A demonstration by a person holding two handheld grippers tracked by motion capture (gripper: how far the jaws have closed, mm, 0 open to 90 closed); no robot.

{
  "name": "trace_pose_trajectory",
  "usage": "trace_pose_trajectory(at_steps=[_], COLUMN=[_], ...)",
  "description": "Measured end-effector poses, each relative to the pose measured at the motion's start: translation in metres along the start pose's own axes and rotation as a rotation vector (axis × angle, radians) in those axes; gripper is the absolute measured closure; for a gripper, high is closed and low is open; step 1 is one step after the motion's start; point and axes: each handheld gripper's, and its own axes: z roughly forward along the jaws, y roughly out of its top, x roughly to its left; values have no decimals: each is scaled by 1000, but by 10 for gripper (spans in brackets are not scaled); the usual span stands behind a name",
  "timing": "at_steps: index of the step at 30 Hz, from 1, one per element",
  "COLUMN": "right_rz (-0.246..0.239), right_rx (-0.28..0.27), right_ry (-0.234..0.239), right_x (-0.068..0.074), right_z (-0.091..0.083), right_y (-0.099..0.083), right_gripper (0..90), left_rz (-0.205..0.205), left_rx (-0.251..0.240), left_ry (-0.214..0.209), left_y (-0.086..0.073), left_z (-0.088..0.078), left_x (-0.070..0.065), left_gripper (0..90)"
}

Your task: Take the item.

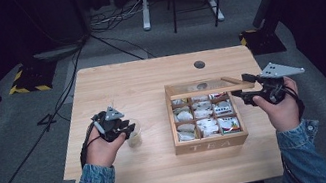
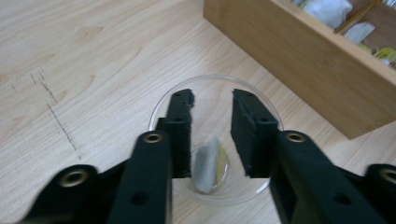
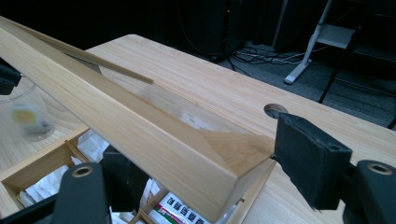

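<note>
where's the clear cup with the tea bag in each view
High view: the clear cup stands on the table left of centre, at the tips of the left gripper.
Left gripper view: the cup sits at bottom centre, under the open jaws, with a tea bag inside it.
Right gripper view: the cup is blurred at the far left edge, beyond the raised lid.
Shared landmark: the wooden tea box.

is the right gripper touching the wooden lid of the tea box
Touching. In the right gripper view, the right gripper has the wooden glass-paned lid between its black jaws, held raised.
</note>
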Motion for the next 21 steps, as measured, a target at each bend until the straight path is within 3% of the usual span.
trace_pose_trajectory(at_steps=[5, 9, 21], right_rz=[0, -1, 0], right_rx=[1, 3, 3], right_ry=[0, 2, 5], right_x=[0, 0, -1], right_z=[0, 0, 0], right_y=[0, 0, 1], right_gripper=[303, 303, 303], left_rz=[-5, -31, -54], left_rx=[-35, -53, -83], left_ry=[14, 22, 64], left_y=[1, 0, -6], left_z=[-6, -10, -22], left_x=[2, 6, 16], left_gripper=[557, 484, 412])
